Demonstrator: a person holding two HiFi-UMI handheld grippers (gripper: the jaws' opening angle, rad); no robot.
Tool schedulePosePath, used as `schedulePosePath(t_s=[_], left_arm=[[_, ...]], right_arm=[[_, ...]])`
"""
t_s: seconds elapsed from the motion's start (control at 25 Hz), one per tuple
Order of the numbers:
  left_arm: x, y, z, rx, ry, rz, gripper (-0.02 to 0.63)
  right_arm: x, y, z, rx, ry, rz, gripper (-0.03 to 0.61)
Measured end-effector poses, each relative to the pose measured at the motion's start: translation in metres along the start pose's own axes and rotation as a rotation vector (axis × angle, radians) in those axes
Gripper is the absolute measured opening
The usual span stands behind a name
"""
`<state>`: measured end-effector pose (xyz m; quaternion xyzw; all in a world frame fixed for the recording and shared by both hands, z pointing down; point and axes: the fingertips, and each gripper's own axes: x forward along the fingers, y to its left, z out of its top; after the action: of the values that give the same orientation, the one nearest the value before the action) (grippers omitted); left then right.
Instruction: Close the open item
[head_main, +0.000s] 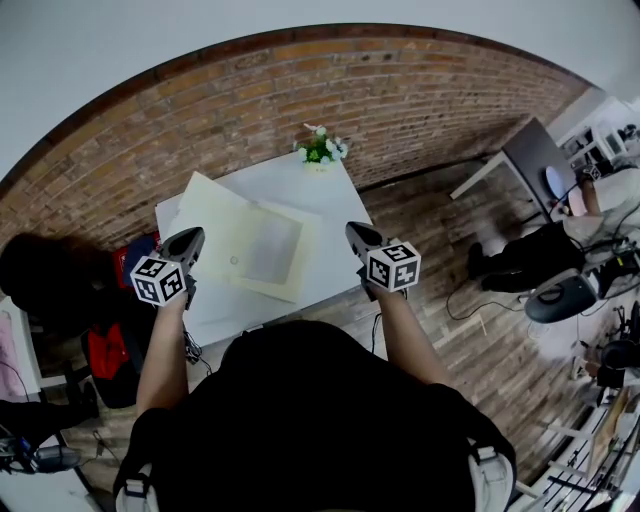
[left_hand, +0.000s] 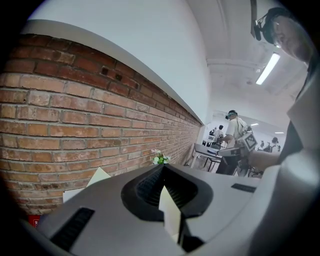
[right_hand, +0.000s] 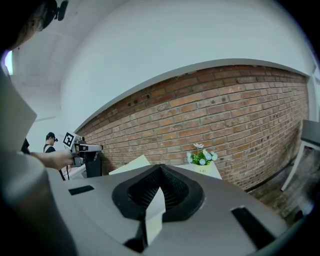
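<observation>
A large cream folder (head_main: 250, 240) lies open and flat on the white table (head_main: 330, 255), with its left leaf reaching past the table's far left corner. One corner of it shows in the left gripper view (left_hand: 98, 176) and in the right gripper view (right_hand: 131, 165). My left gripper (head_main: 188, 243) hovers by the folder's left edge, its jaws shut and empty (left_hand: 162, 167). At the folder's right, over the table's right edge, my right gripper (head_main: 358, 238) is likewise shut with nothing in it (right_hand: 160, 167). Neither gripper touches the folder.
A small pot of white flowers (head_main: 321, 150) stands at the table's far edge against the brick wall. A red bag (head_main: 105, 350) and dark bags lie on the floor at left. At right are a desk (head_main: 530, 160), a seated person (head_main: 600, 200) and cables.
</observation>
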<state>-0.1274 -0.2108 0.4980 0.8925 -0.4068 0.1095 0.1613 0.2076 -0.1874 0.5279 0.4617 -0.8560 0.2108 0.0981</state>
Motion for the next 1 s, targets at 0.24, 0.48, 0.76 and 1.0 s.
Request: schedulePosePath(t_s=[0.24,0.48,0.76,1.0], left_arm=[[-0.009,0.017,-0.004,-0.009,0.014,-0.007,0.011],[-0.016,0.039,0.000,-0.010,0.016,-0.010,0.011],[-0.024,0.061,0.000,-0.017,0.023,-0.010,0.011],[-0.032,0.079,0.001,-0.025,0.022,-0.002,0.011]], right_arm=[[0.008,0.010,-0.001,0.011,0.006,-0.020,0.021],[0.019,0.019,0.001,0.019,0.007,-0.038,0.021],[0.035,0.032,0.003,0.017,0.018,-0.042,0.021],[0.052,0.043,0.005,0.004,0.034,-0.042,0.021]])
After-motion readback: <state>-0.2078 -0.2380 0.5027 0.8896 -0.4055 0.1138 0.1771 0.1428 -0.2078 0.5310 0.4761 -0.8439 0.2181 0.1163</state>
